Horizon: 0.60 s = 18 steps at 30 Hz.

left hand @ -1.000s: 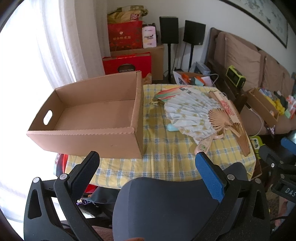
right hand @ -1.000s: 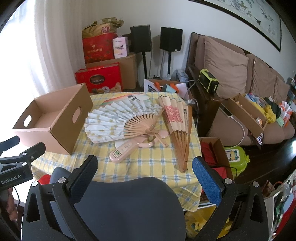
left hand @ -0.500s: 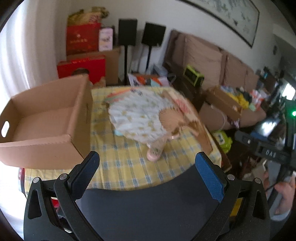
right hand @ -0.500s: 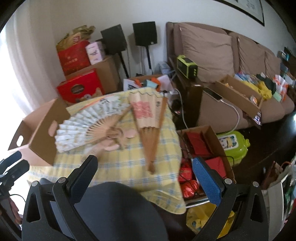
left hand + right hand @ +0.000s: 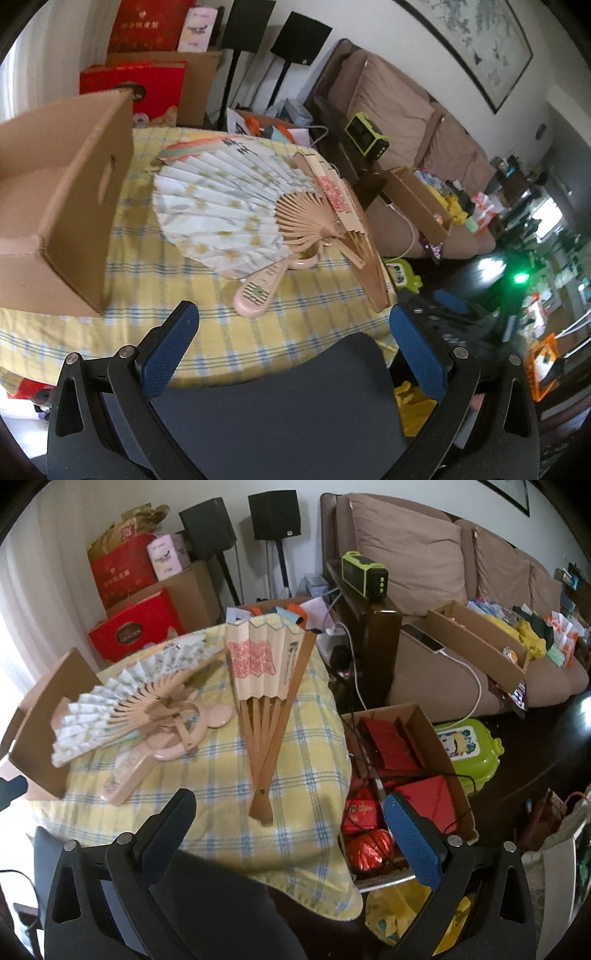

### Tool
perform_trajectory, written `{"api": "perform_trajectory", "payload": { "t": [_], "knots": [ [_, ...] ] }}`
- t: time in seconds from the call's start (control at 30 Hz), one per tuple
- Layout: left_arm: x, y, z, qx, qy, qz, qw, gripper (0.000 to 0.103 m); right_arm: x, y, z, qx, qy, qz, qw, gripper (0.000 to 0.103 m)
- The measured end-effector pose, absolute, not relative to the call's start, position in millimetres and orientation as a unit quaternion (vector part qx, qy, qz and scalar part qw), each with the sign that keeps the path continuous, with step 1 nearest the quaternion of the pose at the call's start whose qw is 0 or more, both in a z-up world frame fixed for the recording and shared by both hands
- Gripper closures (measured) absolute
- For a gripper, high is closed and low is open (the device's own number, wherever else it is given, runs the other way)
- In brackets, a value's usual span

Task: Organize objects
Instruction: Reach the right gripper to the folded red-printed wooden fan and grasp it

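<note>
An open white paper fan (image 5: 221,214) lies spread on the yellow checked tablecloth (image 5: 207,332); it also shows in the right wrist view (image 5: 122,698). A half-folded brown fan with red print (image 5: 266,686) lies to its right (image 5: 343,221). A pink handheld fan (image 5: 258,288) sticks out from under the white fan (image 5: 125,775). An open cardboard box (image 5: 62,206) stands at the table's left. My left gripper (image 5: 295,328) is open and empty above the table's near edge. My right gripper (image 5: 291,812) is open and empty near the brown fan's handle end.
A dark chair back (image 5: 280,406) sits just below both grippers. A floor box of red packets (image 5: 399,760) and a green container (image 5: 469,749) stand right of the table. A brown sofa (image 5: 443,590), speakers (image 5: 273,513) and red gift boxes (image 5: 136,627) are behind.
Both grippers have swung to the right and moved closer to the table. The left view now centres on the fans rather than the box. Nothing on the table has moved.
</note>
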<state>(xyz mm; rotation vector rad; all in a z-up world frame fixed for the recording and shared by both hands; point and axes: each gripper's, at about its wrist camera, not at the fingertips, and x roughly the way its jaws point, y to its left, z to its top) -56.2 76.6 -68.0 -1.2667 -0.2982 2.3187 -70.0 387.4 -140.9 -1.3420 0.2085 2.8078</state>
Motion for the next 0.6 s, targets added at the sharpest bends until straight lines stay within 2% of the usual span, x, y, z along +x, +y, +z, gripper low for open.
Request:
{"api": "perform_trajectory", "payload": {
  "t": [0.27,0.4,0.47,0.53,0.57,0.6],
  "knots": [
    [-66.0,100.7,-86.7,-0.488,-0.109,0.826,0.259,0.000,-89.2,372.8,-163.9,-0.425,0.033,0.905,-0.006,0.029],
    [-68.3,109.9,-93.1,-0.495,-0.110,0.820,0.265,0.000,-94.8,364.4,-169.3,-0.421,0.027,0.906,-0.029,0.054],
    [-69.0,114.6,-95.2,-0.500,-0.109,0.816,0.268,0.000,-99.3,360.8,-174.4,-0.429,0.018,0.903,-0.027,0.055],
    [-69.6,119.0,-97.4,-0.505,-0.109,0.812,0.272,0.000,-102.5,362.3,-179.7,-0.436,0.029,0.899,-0.036,0.067],
    [-69.4,120.6,-97.9,-0.506,-0.109,0.810,0.274,0.000,-103.1,364.1,-181.3,-0.437,0.037,0.898,-0.041,0.079],
    [-69.2,122.5,-99.0,-0.509,-0.108,0.808,0.276,0.000,-103.6,366.7,-183.4,-0.439,0.045,0.896,-0.042,0.085]
  ]
}}
